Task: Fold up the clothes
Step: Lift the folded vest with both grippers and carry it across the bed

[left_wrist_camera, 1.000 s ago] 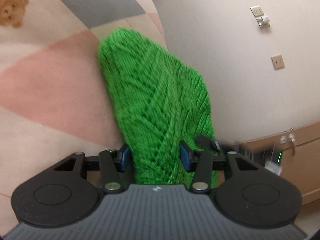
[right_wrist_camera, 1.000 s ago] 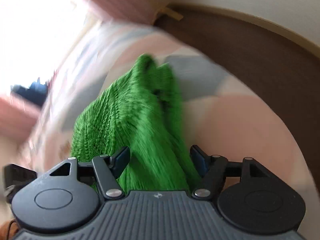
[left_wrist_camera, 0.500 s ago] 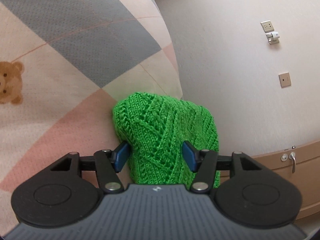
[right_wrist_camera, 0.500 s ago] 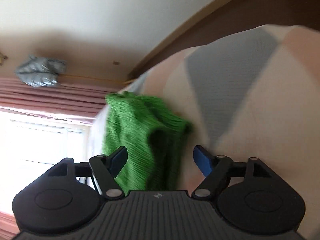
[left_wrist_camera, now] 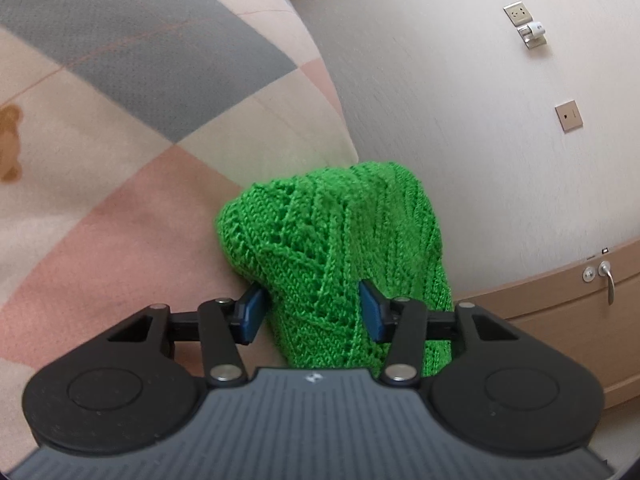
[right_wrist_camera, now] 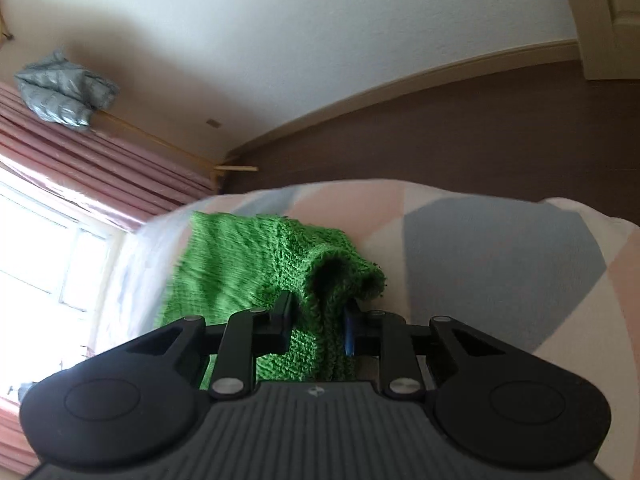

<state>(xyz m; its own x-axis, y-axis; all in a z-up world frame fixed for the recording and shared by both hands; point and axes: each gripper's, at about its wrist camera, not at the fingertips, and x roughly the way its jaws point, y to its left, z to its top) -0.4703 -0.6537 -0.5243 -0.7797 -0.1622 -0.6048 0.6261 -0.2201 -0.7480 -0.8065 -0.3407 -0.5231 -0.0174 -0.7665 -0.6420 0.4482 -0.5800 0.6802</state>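
A bright green knitted garment (left_wrist_camera: 332, 248) lies bunched on a bed with a pink, grey and cream patterned cover (left_wrist_camera: 120, 128). My left gripper (left_wrist_camera: 310, 314) has its blue-padded fingers on either side of a fold of the knit, with the jaws pressed against it. In the right wrist view the same green garment (right_wrist_camera: 256, 264) stretches away to the left, and my right gripper (right_wrist_camera: 318, 322) is shut on its cuff-like open end (right_wrist_camera: 344, 276).
A white wall with a socket (left_wrist_camera: 520, 14) and a switch plate (left_wrist_camera: 568, 116) stands behind the bed. A wooden cabinet with a metal handle (left_wrist_camera: 606, 280) is at the right. Pink curtains (right_wrist_camera: 80, 152), a bright window and a brown floor (right_wrist_camera: 440, 140) show in the right wrist view.
My right gripper has closed on the green knit's end; it was open before. The left gripper has lowered the bunched knit toward the bed, keeping its hold.
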